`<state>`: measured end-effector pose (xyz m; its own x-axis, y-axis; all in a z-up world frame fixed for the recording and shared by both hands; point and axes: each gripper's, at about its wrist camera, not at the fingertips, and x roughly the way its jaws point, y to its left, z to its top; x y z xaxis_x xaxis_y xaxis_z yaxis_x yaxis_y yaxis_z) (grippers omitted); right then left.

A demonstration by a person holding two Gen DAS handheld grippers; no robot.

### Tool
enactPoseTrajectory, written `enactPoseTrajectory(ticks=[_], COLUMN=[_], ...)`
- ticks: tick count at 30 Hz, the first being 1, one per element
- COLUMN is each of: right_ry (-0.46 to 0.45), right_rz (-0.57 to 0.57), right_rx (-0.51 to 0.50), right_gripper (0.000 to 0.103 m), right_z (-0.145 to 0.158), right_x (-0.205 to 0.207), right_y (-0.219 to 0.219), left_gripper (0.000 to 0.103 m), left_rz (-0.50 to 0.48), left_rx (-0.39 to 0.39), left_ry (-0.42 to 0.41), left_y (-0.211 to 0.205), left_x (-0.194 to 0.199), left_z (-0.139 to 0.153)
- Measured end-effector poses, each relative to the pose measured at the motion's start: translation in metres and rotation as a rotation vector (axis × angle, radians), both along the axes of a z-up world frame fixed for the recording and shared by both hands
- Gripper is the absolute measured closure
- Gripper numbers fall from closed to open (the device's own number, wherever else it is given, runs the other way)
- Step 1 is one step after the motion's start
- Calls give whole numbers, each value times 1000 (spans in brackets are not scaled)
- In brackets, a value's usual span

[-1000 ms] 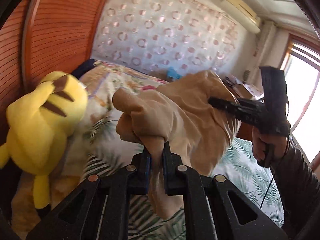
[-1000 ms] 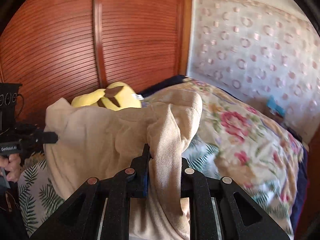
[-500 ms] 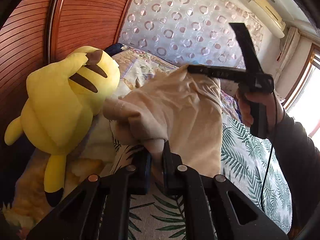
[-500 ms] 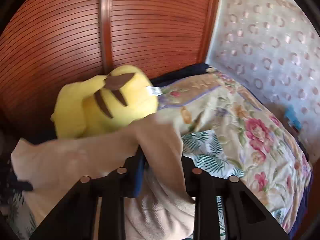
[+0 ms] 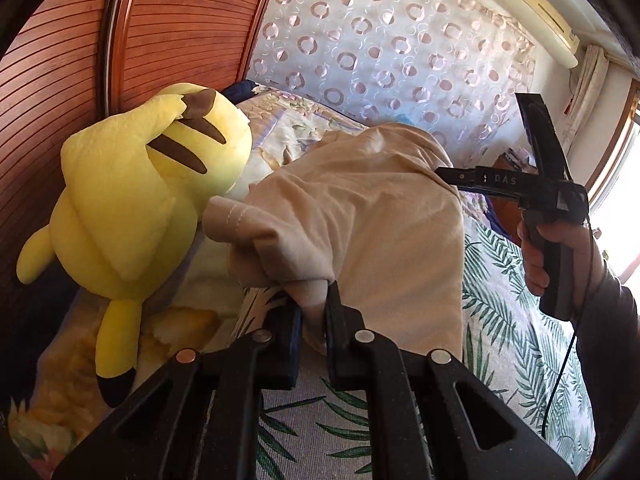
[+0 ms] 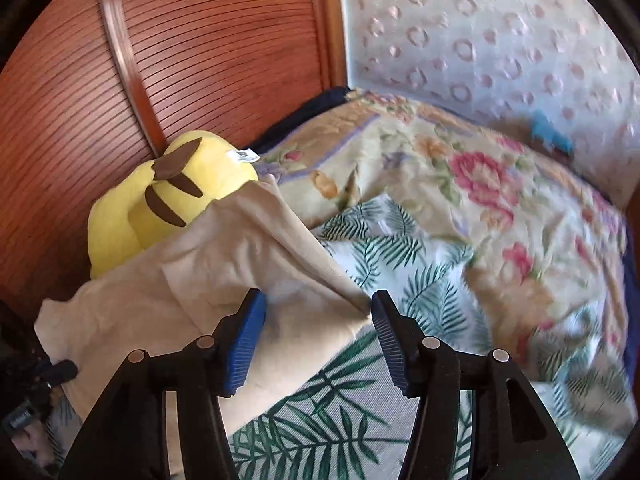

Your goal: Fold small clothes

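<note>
Since a second before, you swung your right gripper [image 6: 318, 334] down from the raised cloth [image 6: 224, 276] toward the bed, and its grip on the beige fabric gave way: the jaws that had pinched a fold were opening, blue pads [image 6: 246, 344] apart. The cloth's edge lay between and just ahead of them, its corner touching the right pad, neither pad pressing on it. Your left gripper [image 5: 314, 322] dropped a little over the same second and kept its hold; its jaws stood narrow, clamped on a bunched corner of the cloth [image 5: 360, 232].

From the left gripper, the cloth rose ahead and to the right in a draped mound over the leaf-print sheet [image 5: 508, 320]. Your right hand [image 5: 560, 248] held its gripper [image 5: 440, 172] at the far right of that mound, its tip against the fabric's upper edge. The plush [image 5: 136, 200] lay to the left and ahead of the left gripper, just beside the cloth, against the ribbed wooden panel [image 5: 180, 28].

From the right gripper, the cloth spread ahead and to the left, its far edge overlapping the plush [image 6: 176, 200]. The floral quilt [image 6: 480, 184] stretched ahead and to the right, blurred. Your left gripper was only a dark shape at the lower left edge, too dim to read
</note>
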<state>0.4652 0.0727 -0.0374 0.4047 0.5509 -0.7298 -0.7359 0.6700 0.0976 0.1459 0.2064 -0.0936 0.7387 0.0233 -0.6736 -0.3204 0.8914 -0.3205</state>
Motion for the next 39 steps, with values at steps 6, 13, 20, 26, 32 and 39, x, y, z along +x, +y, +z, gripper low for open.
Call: enactPoseTrajectory(ticks=[6, 13, 20, 26, 32, 39], right_ry=[137, -59, -147, -189, -205, -252], right_rz=[-54, -46, -48, -66, -86, -124], right_rx=[91, 100, 11, 35, 92, 130], right_gripper=[76, 98, 68, 62, 61, 51], right_z=[-8, 14, 14, 28, 41, 50], right_x=[30, 47, 32, -46, -115, -189], right_y=[7, 41, 49, -16, -74, -134], left_gripper=[92, 92, 83, 58, 21, 19], left_rz=[8, 9, 17, 13, -23, -112], left_rx=[20, 26, 53, 145, 248, 334], left_ry=[16, 28, 35, -9, -83, -124], left_y=[-1, -2, -5, -18, -48, -98], left_x=[1, 3, -3, -21, -40, -53], left_z=[-3, -4, 2, 25, 51, 69])
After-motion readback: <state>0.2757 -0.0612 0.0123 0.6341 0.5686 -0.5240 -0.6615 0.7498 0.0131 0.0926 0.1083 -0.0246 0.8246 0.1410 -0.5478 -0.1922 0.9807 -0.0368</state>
